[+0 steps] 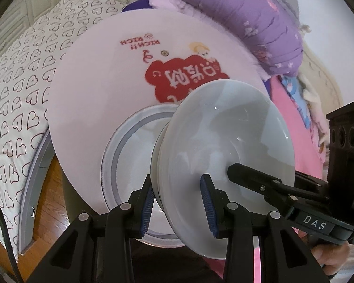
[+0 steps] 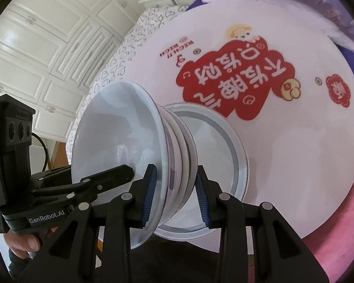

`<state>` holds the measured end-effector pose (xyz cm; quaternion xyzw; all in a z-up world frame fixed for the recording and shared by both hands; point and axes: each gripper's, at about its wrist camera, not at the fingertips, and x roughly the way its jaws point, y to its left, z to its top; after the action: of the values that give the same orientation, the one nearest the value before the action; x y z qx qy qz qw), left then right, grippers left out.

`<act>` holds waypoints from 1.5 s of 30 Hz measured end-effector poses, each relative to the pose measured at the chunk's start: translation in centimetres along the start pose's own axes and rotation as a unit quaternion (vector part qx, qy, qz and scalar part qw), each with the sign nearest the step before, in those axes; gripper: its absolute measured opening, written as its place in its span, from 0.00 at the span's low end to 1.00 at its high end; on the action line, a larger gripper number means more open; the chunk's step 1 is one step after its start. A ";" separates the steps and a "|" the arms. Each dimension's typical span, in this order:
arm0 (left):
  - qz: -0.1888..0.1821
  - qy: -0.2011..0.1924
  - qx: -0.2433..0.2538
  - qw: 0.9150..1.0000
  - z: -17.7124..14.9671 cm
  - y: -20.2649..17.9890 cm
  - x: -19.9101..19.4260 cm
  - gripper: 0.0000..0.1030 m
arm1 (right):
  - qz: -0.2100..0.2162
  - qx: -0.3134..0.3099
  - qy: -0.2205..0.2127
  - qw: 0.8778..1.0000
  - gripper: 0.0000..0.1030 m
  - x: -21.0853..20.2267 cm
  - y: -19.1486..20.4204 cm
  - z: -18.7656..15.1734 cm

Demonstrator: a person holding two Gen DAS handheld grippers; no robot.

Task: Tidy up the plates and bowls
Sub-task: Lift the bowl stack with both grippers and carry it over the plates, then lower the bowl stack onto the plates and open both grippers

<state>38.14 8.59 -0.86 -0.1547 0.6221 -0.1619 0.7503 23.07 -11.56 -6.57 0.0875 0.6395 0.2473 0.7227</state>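
I have both tongs, left [image 1: 177,210] and right [image 2: 175,197], clamped on the stack of white glazed bowls [image 2: 177,155] above the grey-rimmed white plate [image 2: 224,141] on the round white worktop [image 2: 295,155].

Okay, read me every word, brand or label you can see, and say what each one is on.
"RICH!! RICH", upside down, on the round white tabletop.
"DAS" on the black right gripper.
"GenRobot.AI" on the black left gripper.
Chinese characters on the red cloud sticker: large, not transcribed.
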 end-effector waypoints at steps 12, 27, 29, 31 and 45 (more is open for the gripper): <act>0.004 0.007 -0.003 1.000 0.1 0.0 2.3 0.34 | -0.004 0.005 0.012 1.000 0.32 1.2 -0.7 -0.3; 0.007 0.009 -0.010 1.000 0.3 0.4 4.0 0.35 | -0.007 0.005 0.021 1.000 0.32 2.2 -0.7 -0.1; 0.005 0.011 -0.011 1.000 0.3 0.6 4.1 0.35 | -0.008 0.004 0.022 1.000 0.32 2.2 -0.6 -0.1; 0.004 0.012 -0.010 1.000 0.4 0.6 4.2 0.35 | -0.011 0.004 0.023 1.000 0.32 2.2 -0.6 -0.1; 0.038 -0.050 -0.009 0.998 -0.6 0.6 1.7 0.93 | 0.003 0.056 -0.033 0.998 0.99 0.2 -2.8 -0.3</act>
<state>37.91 8.35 -2.76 -0.1451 0.5908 -0.1200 0.7846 23.45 -13.92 -8.02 0.1382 0.6282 0.2104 0.7362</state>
